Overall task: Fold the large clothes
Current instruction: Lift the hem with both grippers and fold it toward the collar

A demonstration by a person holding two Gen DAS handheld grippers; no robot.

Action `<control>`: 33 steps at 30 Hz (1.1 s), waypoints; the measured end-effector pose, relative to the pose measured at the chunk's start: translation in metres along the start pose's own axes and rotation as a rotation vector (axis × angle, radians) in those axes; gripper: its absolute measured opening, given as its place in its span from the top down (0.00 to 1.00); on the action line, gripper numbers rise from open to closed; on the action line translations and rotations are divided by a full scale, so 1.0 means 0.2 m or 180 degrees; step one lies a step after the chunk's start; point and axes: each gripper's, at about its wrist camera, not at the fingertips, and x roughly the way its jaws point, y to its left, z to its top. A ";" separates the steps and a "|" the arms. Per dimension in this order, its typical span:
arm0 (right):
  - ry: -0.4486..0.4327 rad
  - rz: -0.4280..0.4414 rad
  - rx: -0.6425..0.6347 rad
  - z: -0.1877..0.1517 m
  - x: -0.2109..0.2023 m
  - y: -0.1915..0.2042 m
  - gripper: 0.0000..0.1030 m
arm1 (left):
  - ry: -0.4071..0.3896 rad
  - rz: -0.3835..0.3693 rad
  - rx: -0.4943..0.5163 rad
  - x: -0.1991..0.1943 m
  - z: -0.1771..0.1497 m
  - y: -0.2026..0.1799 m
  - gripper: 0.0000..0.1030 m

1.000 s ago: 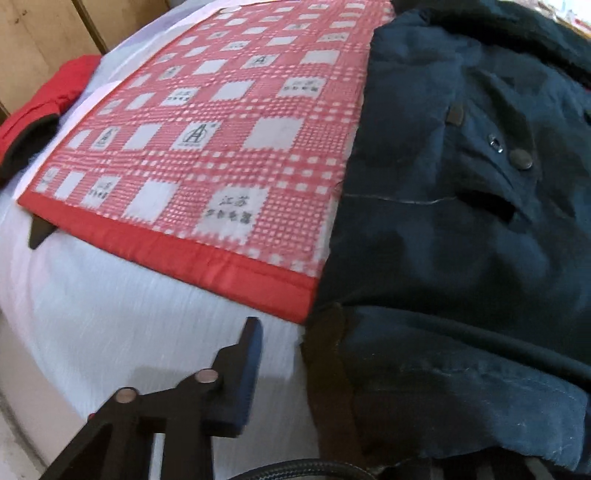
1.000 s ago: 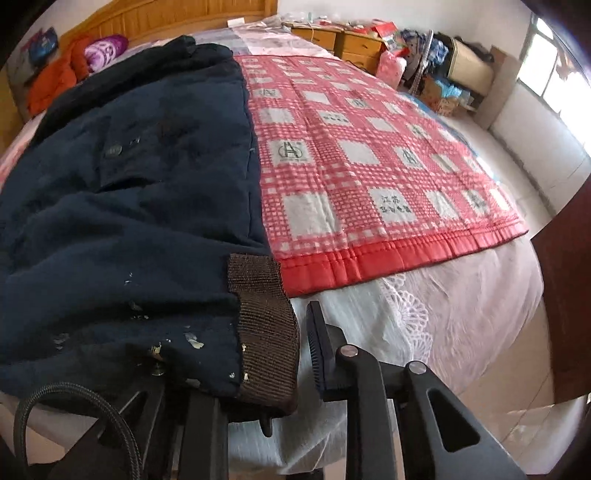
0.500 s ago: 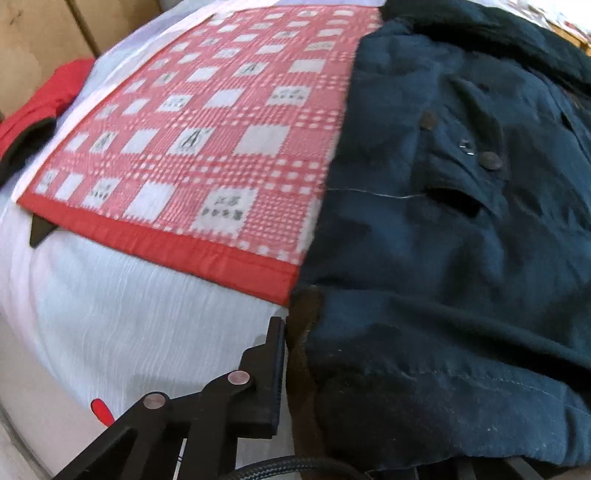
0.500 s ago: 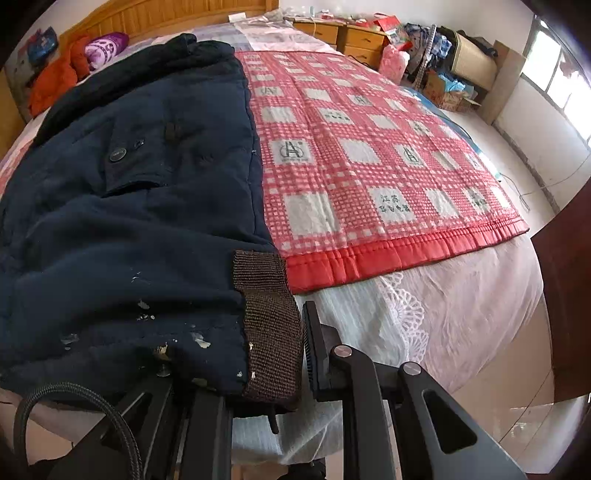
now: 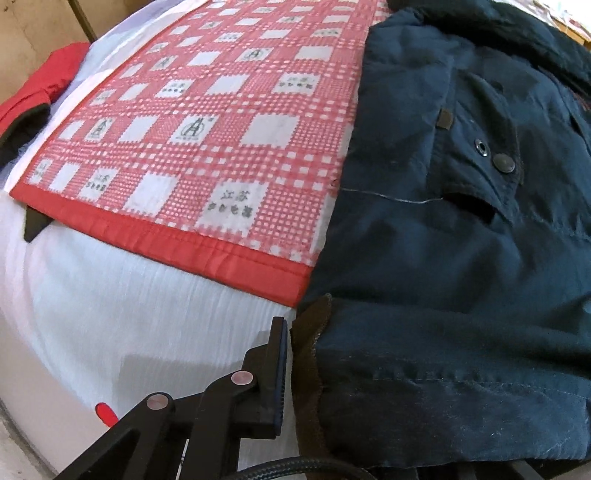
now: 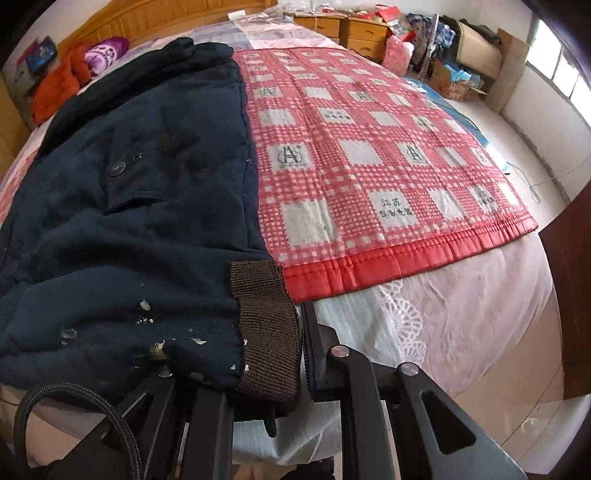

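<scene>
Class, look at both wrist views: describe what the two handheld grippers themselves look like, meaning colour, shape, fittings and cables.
Both are matt black. The left gripper has angular link arms with round pinkish-silver pivot pins, a flat ribbed finger pad, a small red tab beside it and a braided black cable below. The right gripper matches: cut-out link arms, silver pins, and a looped braided black cable.

The coat (image 6: 122,229) lies on the bed (image 6: 461,302), partly over the blanket (image 6: 369,166). The right tool (image 6: 295,350) sits at the coat's near corner, its cuff (image 6: 267,332) between the jaws; the blanket spreads ahead and to that tool's right. The left tool (image 5: 291,373) sits at the coat's other near corner, the hem edge (image 5: 306,354) between its jaws, the blanket ahead and to its left. Drawers (image 6: 347,29) stand far beyond the right tool.
</scene>
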 end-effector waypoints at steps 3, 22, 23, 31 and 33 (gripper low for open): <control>-0.0049 -0.0003 -0.0018 0.04 -0.06 0.00 0.85 | -0.0050 0.0005 -0.0008 -0.06 0.04 0.00 0.86; -0.1133 -0.0345 -0.0758 1.30 -0.73 0.25 0.85 | -0.1216 -0.0436 0.0261 -0.69 1.28 -0.14 0.86; -0.1223 -0.0326 -0.0844 1.42 -0.72 0.27 0.85 | -0.1247 -0.0387 0.0298 -0.71 1.36 -0.17 0.86; -0.1314 0.0014 -0.1092 2.16 -0.37 0.28 0.85 | -0.1200 0.0012 0.0156 -0.63 1.92 -0.44 0.87; -0.1255 0.0013 -0.1108 2.33 -0.26 0.32 0.85 | -0.1138 0.0013 0.0082 -0.55 2.04 -0.47 0.87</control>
